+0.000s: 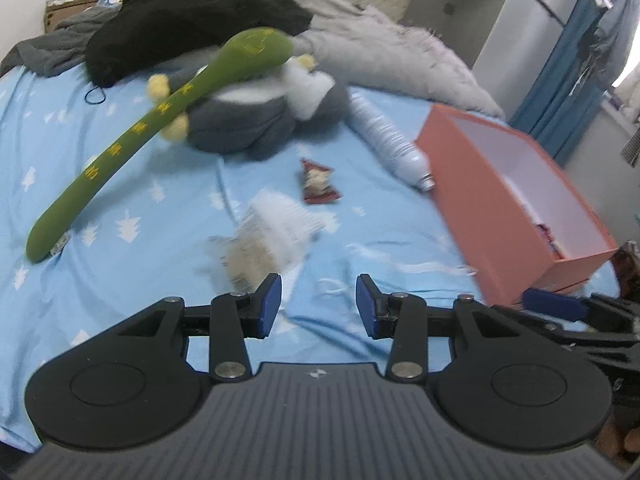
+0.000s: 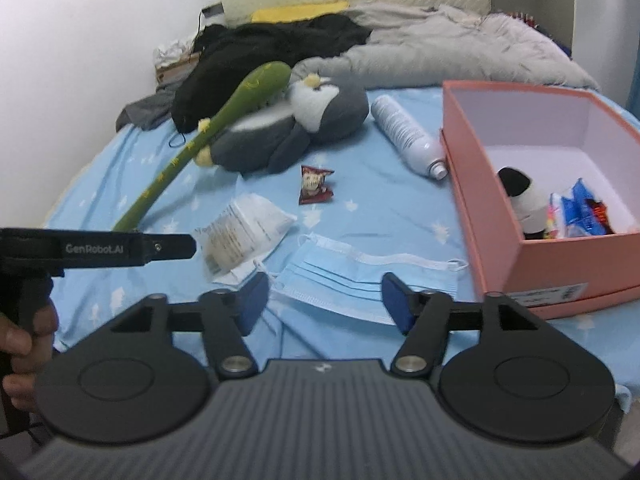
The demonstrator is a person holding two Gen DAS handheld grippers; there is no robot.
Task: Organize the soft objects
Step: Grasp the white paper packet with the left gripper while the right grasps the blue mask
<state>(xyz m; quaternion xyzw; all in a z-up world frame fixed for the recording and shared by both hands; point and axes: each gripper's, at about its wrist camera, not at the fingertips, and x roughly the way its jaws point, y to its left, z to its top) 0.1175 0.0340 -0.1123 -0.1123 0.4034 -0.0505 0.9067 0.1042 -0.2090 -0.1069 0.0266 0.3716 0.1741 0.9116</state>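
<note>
- "GenRobot.AI" reads in white on the left tongs' (image 2: 176, 246) black side; the labels on the white packet (image 2: 244, 228) and red wrapper (image 2: 314, 185) are too blurred to read.
- A green plush (image 2: 208, 130) lies long and thin, its fat end up on the penguin (image 2: 296, 128), its tail running down toward the near left.
- A blue mask (image 2: 344, 284) lies flat just ahead of the right tongs (image 2: 324, 300), long side crosswise.
- Both tongs gape with nothing between them, the right wider.
- All this lies on a bed (image 2: 380, 208) with a blue tree-print sheet; the pink box (image 2: 532, 256), open, holds a black-and-white plush (image 2: 520, 196).
- A white bottle (image 2: 408, 136) points its cap at the box.
</note>
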